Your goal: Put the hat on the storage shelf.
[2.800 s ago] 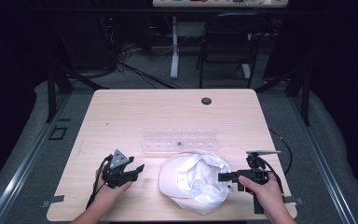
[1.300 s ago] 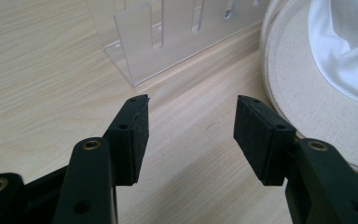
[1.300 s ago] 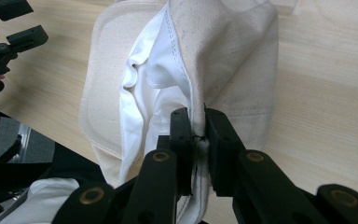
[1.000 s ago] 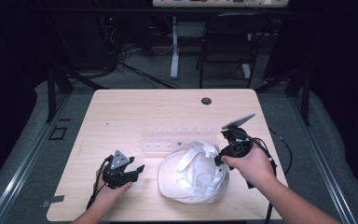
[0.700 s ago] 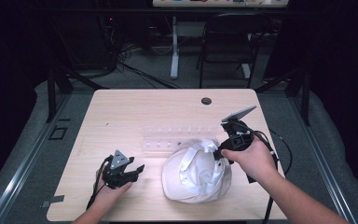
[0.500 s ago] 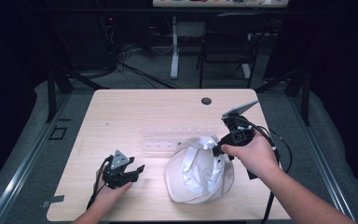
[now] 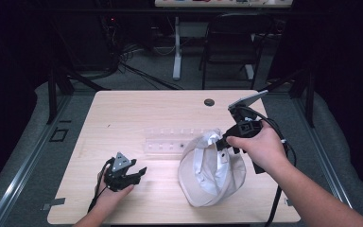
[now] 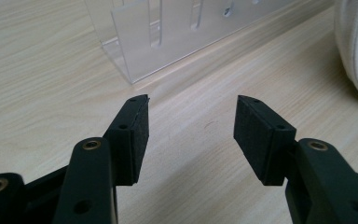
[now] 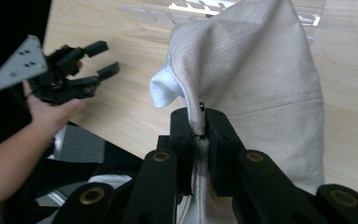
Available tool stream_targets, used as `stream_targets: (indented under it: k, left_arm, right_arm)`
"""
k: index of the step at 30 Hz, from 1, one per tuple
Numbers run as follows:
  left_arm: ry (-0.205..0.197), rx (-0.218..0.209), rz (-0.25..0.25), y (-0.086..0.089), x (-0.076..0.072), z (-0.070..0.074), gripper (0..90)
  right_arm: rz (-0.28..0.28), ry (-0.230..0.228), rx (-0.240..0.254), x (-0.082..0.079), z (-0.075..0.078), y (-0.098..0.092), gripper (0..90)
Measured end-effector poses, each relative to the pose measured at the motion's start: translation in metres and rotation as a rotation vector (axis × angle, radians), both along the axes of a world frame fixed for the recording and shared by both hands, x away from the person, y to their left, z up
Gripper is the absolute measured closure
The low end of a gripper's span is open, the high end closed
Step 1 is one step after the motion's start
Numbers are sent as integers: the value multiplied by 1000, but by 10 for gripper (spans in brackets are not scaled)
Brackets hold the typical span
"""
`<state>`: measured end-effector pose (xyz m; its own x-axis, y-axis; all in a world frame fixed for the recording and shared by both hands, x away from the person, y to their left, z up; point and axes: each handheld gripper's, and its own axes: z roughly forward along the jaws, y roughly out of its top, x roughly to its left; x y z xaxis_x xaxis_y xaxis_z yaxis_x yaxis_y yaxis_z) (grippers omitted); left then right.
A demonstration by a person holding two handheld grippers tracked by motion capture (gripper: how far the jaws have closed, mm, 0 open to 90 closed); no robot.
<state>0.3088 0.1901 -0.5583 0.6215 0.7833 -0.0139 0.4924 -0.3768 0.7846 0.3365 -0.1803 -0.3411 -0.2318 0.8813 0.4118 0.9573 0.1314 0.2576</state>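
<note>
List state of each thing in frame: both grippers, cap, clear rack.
Left gripper: open, holding nothing, low over the table near its front left.
Right gripper: shut on the cap's edge, lifting it.
Cap: white fabric, pulled up at one side, lower part on the table.
Clear rack: lying on the table, slots look empty.
Table: light wood.

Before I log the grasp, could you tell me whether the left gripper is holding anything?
No, the left gripper has its jaws apart over bare table, with nothing between them.
</note>
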Motion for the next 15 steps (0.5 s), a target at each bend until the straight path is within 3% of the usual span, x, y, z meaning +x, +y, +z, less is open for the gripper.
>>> stream_targets:
  k: [15]
  left_arm:
    - [14,-10,-21,-8,-3,0,457]
  right_arm:
    - [-57,0,195,6,9,-34,821]
